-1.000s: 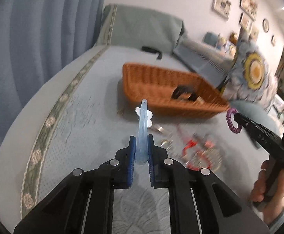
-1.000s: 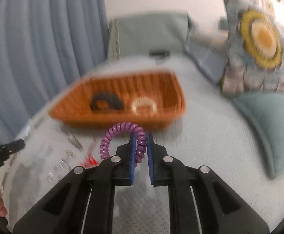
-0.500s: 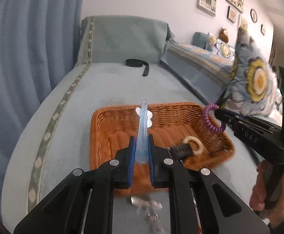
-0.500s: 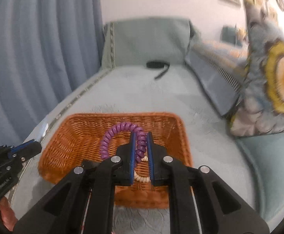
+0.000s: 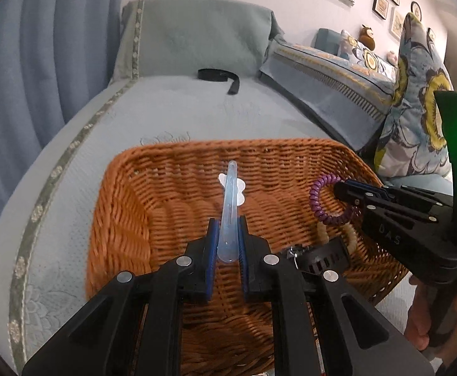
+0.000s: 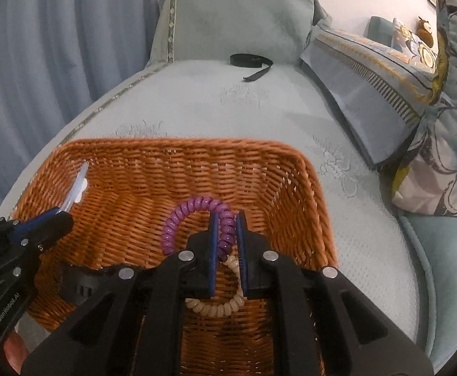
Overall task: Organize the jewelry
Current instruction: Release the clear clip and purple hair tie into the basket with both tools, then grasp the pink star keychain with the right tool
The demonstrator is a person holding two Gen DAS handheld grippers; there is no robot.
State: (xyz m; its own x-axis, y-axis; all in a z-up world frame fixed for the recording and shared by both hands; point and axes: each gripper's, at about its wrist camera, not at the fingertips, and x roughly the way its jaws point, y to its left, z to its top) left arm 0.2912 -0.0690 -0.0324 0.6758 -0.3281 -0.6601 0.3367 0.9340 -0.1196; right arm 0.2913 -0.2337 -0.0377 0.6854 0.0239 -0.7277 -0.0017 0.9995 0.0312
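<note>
My left gripper is shut on a pale blue hair clip with a white bow, held over the orange wicker basket. My right gripper is shut on a purple spiral hair tie, also held over the basket. In the basket lie a cream spiral hair tie and a black hair claw. The left gripper with the clip shows at the left of the right wrist view. The right gripper with the purple tie shows at the right of the left wrist view.
The basket stands on a light teal bed or sofa cover. A black strap lies far back by the back cushion. A folded blanket and a floral pillow are at the right. Blue curtains hang at the left.
Both grippers have moved forward from the loose jewelry on the cover to over the basket, and now hang lower and closer over its inside. Both still hold their items.
</note>
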